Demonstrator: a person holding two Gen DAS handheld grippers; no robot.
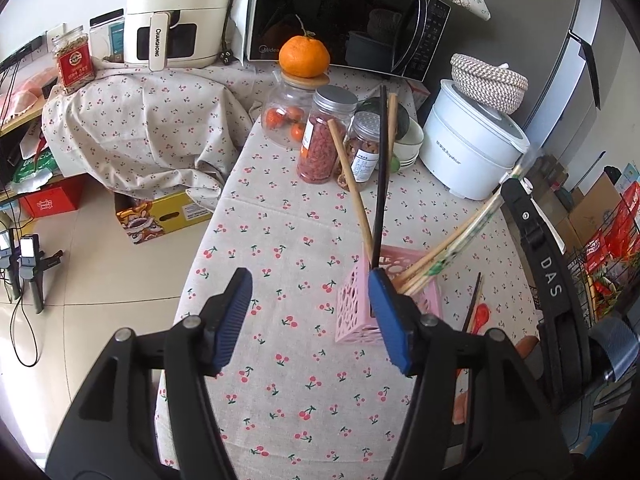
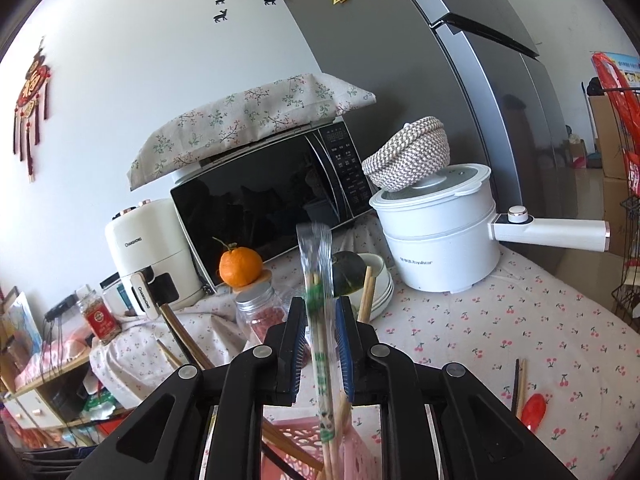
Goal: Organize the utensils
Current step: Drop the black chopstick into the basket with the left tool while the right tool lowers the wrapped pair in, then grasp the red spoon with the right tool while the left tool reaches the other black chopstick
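Pink perforated holder [image 1: 354, 312] upright on cherry-print cloth, just in front of the jars. In it: 1 black chopstick [image 1: 382, 168] near vertical, 1 wooden chopstick [image 1: 350, 184] leaning left, wrapped chopstick pair [image 2: 320, 344] leaning right. Right of holder: 1 dark chopstick [image 1: 473, 300] and red spoon [image 1: 482, 315] lying flat.

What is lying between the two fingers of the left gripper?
In the left wrist view, only bare cherry-print tablecloth lies between the left gripper fingers; the pink holder sits beside the right-side finger, partly behind it.
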